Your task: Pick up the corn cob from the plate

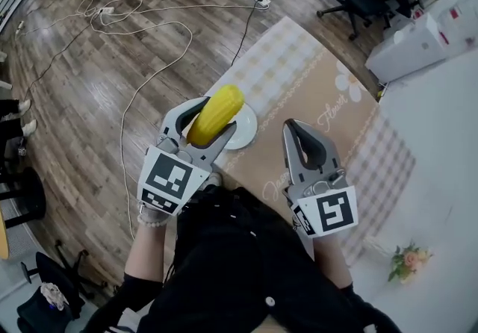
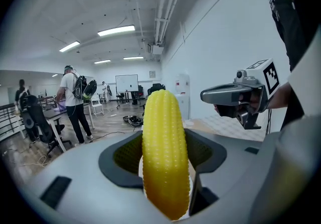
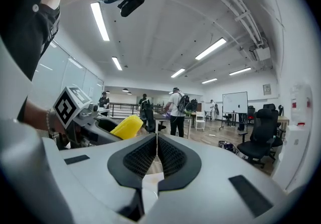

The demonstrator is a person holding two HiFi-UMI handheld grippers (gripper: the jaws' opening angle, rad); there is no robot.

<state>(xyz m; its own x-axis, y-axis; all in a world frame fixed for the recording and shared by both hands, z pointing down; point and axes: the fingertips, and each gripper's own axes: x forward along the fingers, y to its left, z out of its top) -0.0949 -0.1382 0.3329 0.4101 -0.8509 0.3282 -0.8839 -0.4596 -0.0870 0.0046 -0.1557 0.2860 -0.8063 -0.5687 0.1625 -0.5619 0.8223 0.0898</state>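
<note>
Wooden floor strewn with cables (image 1: 112, 14) surrounds a table (image 1: 328, 85) covered by a checked, flower-printed cloth. A white plate (image 1: 246, 132) sits near the table's edge closest to me.

**Grip.** My left gripper (image 1: 211, 121) is clamped on the corn cob (image 1: 216, 114). Its jaws stand wide, one against each flank of the cob's lower half. The upper half juts out past the jaw tips. My right gripper (image 1: 293, 131) holds nothing, and its jaws are pressed together. It hovers over the cloth, well apart from the cob.

**Step.** The cob appears to be off the plate and carried above its near rim, so I judge the pick-up essentially accomplished. The next move calls only for a steady squeeze and a level wrist. The cob is smooth and top-heavy in this hold, so it could pivot or slide out if the grip slackens.

**Views compared.**
- The head view alone shows the plate, the cloth and both tools' places over them.
- The left gripper view alone shows the pads seated on the kernels, with a sliver of white below the cob.
- The right gripper view alone confirms its own pads meet with nothing between them. It catches the cob's yellow tip at its left.
- Both gripper views show people (image 2: 74, 102) standing far off in the room, whom the head view misses.
</note>
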